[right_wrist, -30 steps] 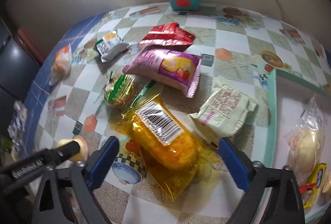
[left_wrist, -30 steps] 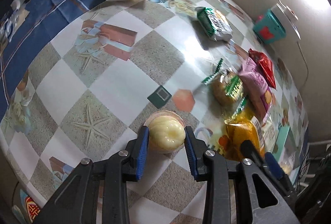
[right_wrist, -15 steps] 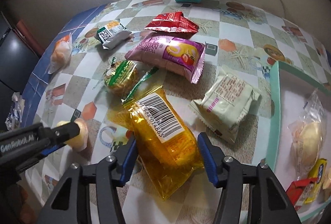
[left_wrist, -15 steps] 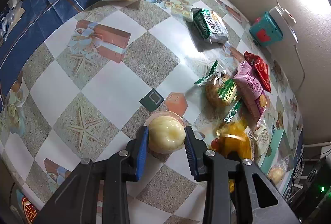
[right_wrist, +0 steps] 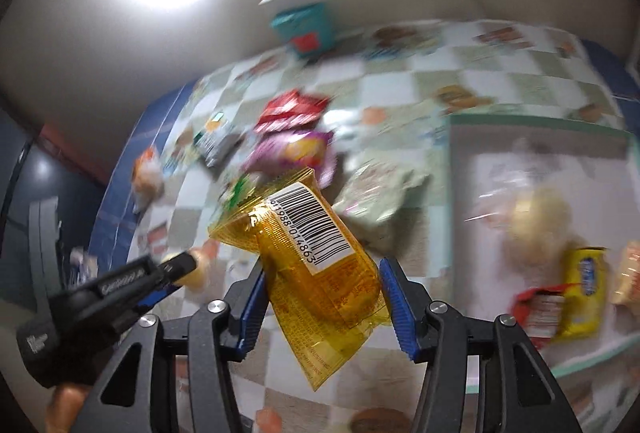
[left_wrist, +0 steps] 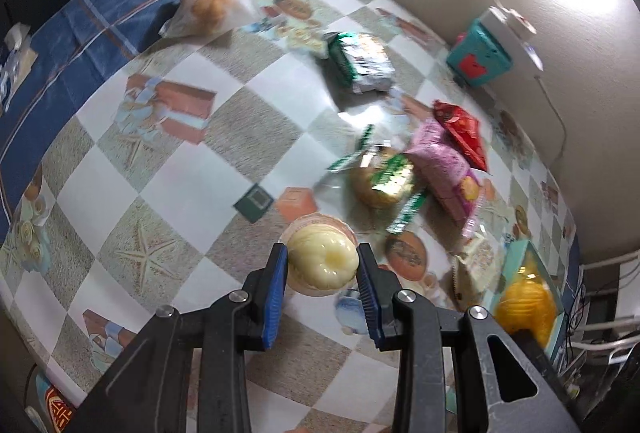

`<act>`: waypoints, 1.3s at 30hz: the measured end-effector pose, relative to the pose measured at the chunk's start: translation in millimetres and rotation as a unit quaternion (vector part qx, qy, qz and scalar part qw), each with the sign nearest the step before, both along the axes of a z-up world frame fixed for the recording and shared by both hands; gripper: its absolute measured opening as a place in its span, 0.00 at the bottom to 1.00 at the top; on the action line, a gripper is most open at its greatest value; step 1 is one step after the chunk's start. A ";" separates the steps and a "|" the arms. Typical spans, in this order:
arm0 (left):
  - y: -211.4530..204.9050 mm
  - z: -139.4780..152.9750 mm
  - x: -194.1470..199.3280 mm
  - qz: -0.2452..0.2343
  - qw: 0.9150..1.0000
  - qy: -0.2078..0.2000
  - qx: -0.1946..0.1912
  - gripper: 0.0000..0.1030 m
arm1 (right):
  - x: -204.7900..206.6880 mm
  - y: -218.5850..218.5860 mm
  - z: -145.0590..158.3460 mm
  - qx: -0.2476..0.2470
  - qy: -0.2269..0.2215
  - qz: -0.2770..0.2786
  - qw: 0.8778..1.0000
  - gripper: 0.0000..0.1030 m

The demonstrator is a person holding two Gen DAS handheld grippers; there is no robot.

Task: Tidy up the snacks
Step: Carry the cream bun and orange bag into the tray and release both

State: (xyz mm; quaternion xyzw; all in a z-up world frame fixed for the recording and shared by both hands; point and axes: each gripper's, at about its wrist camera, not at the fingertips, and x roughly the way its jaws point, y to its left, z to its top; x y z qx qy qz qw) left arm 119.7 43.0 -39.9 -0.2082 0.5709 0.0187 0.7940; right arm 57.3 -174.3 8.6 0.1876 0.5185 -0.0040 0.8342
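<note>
My left gripper is shut on a pale yellow pudding cup, held just above the checked tablecloth. The jaws of my right gripper are closing, and their blue pads press on a clear yellow snack packet with a barcode label. That packet hangs tilted in the air, clear of the table. In the left wrist view the yellow packet shows at the lower right, over the teal-rimmed tray. In the right wrist view, the left gripper sits at the lower left.
Loose on the table lie a pink packet, a red packet, a round green-wrapped snack, a green-silver packet, an orange-white bag and a pale packet. The tray holds several snacks. A teal box stands by the wall.
My right gripper went from wide open to gripping the yellow packet, then lifted it off the table and towards the tray. The left gripper rose a little with the pudding cup.
</note>
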 end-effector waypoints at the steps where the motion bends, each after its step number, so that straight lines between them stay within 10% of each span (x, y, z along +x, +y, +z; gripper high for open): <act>1: -4.0 2.8 0.5 -0.006 1.000 -0.004 0.001 0.35 | -2.5 -12.1 4.0 -0.005 -0.001 -0.018 1.000 0.56; 13: -109.5 39.7 12.0 -0.134 0.990 -0.050 0.014 0.35 | -32.4 -142.7 4.7 -0.037 0.020 -0.184 0.982 0.56; 26: -284.3 49.9 -7.5 -0.339 0.935 -0.101 0.005 0.35 | -62.4 -247.3 -9.3 -0.073 0.037 -0.310 0.947 0.56; 39: -350.7 15.9 -33.0 -0.414 0.908 -0.071 -0.001 0.35 | -65.1 -267.5 -31.5 -0.047 0.057 -0.321 0.944 0.58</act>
